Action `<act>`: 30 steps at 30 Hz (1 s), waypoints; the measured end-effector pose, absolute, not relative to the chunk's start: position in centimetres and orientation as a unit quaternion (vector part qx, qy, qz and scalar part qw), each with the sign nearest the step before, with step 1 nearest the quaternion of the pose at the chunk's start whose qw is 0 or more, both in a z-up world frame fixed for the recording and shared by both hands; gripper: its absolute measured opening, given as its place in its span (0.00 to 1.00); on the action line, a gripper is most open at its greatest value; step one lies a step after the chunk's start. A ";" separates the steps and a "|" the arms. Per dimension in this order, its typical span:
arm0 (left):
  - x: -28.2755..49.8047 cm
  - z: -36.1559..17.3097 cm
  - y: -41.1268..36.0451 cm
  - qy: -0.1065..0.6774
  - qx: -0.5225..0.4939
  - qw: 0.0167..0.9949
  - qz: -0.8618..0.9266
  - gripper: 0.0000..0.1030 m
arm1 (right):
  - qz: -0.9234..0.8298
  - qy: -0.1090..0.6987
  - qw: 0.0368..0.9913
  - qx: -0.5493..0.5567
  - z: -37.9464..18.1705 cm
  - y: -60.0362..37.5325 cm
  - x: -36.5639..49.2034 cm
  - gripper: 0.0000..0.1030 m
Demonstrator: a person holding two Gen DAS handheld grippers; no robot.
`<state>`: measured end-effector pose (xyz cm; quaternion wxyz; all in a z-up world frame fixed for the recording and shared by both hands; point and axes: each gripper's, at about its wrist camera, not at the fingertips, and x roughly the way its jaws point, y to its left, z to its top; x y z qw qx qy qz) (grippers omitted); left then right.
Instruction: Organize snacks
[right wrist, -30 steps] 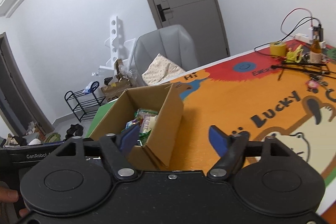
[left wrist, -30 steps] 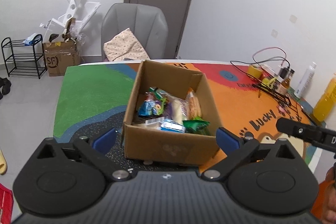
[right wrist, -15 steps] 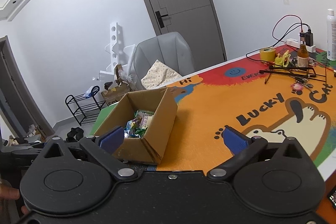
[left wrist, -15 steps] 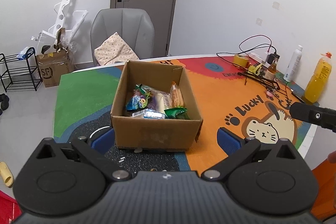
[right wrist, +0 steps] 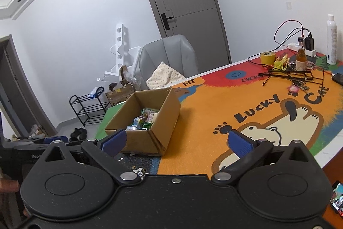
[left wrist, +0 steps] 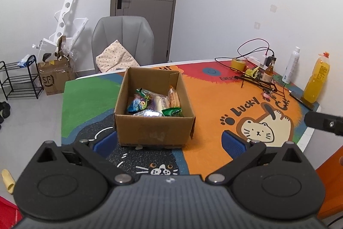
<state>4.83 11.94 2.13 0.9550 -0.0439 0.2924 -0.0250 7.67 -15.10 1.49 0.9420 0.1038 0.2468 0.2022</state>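
An open cardboard box stands on the colourful cat mat; it also shows in the right wrist view. Several snack packets lie inside it, also seen in the right wrist view. My left gripper is open and empty, held back from the box's near side. My right gripper is open and empty, to the right of the box and back from it.
A tape roll, brown bottle, black wire stand, white spray can and orange juice bottle crowd the far right. A phone lies there. A grey chair stands behind the table.
Both grippers have pulled back and up from the box, which looks smaller now. The right gripper's jaws opened wider.
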 end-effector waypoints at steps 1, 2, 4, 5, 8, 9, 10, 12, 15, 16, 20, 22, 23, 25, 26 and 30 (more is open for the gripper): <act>4.5 2.1 11.9 0.291 -0.041 0.955 -0.026 1.00 | 0.204 0.246 0.942 0.105 1.5 -15.2 7.4 1.00; 4.2 2.1 11.8 0.291 -0.040 0.955 -0.027 1.00 | 0.203 0.243 0.943 0.104 1.6 -15.3 7.2 1.00; 3.8 2.1 11.7 0.291 -0.040 0.955 -0.028 1.00 | 0.199 0.241 0.945 0.102 1.6 -15.5 6.8 1.00; 3.6 2.1 11.6 0.291 -0.039 0.956 -0.030 1.00 | 0.198 0.241 0.945 0.102 1.5 -15.6 6.7 1.00; 3.1 2.3 11.3 0.288 -0.033 0.956 -0.033 1.00 | 0.198 0.240 0.945 0.103 1.5 -15.8 6.4 1.00; 3.0 2.3 11.3 0.287 -0.033 0.957 -0.033 1.00 | 0.198 0.240 0.945 0.103 1.5 -15.9 6.3 1.00; 3.0 2.3 11.3 0.287 -0.034 0.957 -0.033 1.00 | 0.198 0.239 0.945 0.102 1.5 -16.0 6.2 1.00; 2.8 2.3 11.2 0.286 -0.035 0.957 -0.034 1.00 | 0.197 0.238 0.946 0.102 1.5 -16.1 6.1 1.00; 2.8 2.3 11.1 0.287 -0.035 0.957 -0.035 1.00 | 0.198 0.238 0.945 0.100 1.5 -16.1 6.0 1.00; 2.7 2.4 11.0 0.287 -0.035 0.957 -0.035 1.00 | 0.198 0.239 0.945 0.099 1.5 -16.1 6.0 1.00; 2.6 2.6 10.7 0.289 -0.036 0.956 -0.038 1.00 | 0.199 0.240 0.945 0.097 1.4 -16.0 6.1 1.00; 2.7 2.6 10.7 0.290 -0.036 0.956 -0.038 1.00 | 0.199 0.240 0.945 0.097 1.4 -15.9 6.1 1.00; 2.7 2.6 10.7 0.290 -0.037 0.956 -0.038 1.00 | 0.199 0.241 0.945 0.097 1.4 -15.9 6.1 1.00; 2.7 2.6 10.7 0.290 -0.039 0.955 -0.038 1.00 | 0.199 0.241 0.945 0.096 1.4 -15.9 6.1 1.00; 2.7 2.6 10.8 0.291 -0.040 0.955 -0.038 1.00 | 0.199 0.241 0.945 0.095 1.4 -15.9 6.1 1.00; 2.8 2.4 10.9 0.294 -0.044 0.954 -0.038 1.00 | 0.199 0.242 0.945 0.093 1.4 -15.7 6.1 1.00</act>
